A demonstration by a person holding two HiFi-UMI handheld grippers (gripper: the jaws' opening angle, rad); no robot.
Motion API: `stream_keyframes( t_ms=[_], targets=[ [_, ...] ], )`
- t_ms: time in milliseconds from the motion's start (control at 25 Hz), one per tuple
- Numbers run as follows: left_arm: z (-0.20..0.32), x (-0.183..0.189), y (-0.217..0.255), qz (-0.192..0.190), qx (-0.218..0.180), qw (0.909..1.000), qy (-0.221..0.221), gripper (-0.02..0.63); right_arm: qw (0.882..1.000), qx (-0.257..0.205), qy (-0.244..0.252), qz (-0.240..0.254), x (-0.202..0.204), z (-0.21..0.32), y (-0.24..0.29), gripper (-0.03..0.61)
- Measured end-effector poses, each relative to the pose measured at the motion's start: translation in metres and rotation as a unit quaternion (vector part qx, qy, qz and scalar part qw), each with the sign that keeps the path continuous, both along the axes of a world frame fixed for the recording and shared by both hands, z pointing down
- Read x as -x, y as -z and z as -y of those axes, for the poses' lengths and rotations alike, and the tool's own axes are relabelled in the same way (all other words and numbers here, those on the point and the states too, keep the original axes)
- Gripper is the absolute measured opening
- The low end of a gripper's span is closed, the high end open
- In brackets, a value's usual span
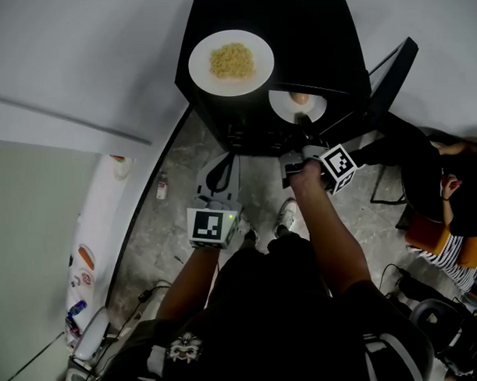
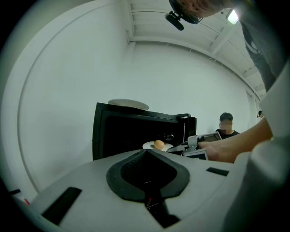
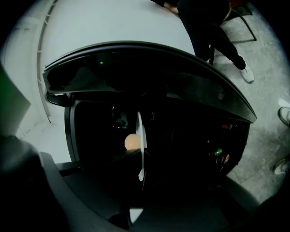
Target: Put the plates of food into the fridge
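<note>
- My left gripper hung low in front of the fridge, its fingers pressed together on nothing. It had no part in this step.
- The plate of noodles sat on top of the fridge, well apart from both grippers and not yet put inside.
- The step in hand, as I judged it, was loading the small plate with its round orange piece of food. My right gripper had its fingers closed narrow on the near rim, and the plate reached beyond them into the fridge's open front.
- Next I would need to carry it in level, set it down, then part the fingers. The inside was too dark to pick out a shelf.
- The door stood open at the right.
</note>
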State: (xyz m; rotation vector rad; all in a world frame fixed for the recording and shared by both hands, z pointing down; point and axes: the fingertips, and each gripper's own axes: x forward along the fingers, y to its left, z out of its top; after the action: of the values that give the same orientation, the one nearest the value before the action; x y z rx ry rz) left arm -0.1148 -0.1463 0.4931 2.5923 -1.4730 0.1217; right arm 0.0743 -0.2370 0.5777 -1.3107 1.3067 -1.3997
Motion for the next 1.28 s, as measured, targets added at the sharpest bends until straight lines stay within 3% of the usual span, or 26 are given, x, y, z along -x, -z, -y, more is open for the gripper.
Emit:
stream_keyframes(
  t_ms=[520, 920, 1200, 1280],
  targets=[
    [0.002, 0.017, -0.01, 0.023, 0.009, 0.9995, 0.021, 0.021, 1.0, 0.014, -0.018, 0.01, 0.0, 0.028, -0.005, 0.032],
    [0.001, 0.015, -0.003, 0.017, -0.005, 0.9997, 0.019, 0.021, 0.999, 0.021, -0.031, 0.027, -0.006, 0.033, -0.008, 0.032],
    [0.002, 0.016, 0.0, 0.016, -0.005, 0.9996, 0.023, 0.021, 0.998, 0.022, -0.055, 0.009, -0.013, 0.031, -0.006, 0.034],
    [0.001, 0.015, 0.002, 0.012, -0.005, 0.9996, 0.024, 0.021, 0.998, 0.027, -0.056, 0.005, -0.015, 0.028, -0.007, 0.083]
  ],
)
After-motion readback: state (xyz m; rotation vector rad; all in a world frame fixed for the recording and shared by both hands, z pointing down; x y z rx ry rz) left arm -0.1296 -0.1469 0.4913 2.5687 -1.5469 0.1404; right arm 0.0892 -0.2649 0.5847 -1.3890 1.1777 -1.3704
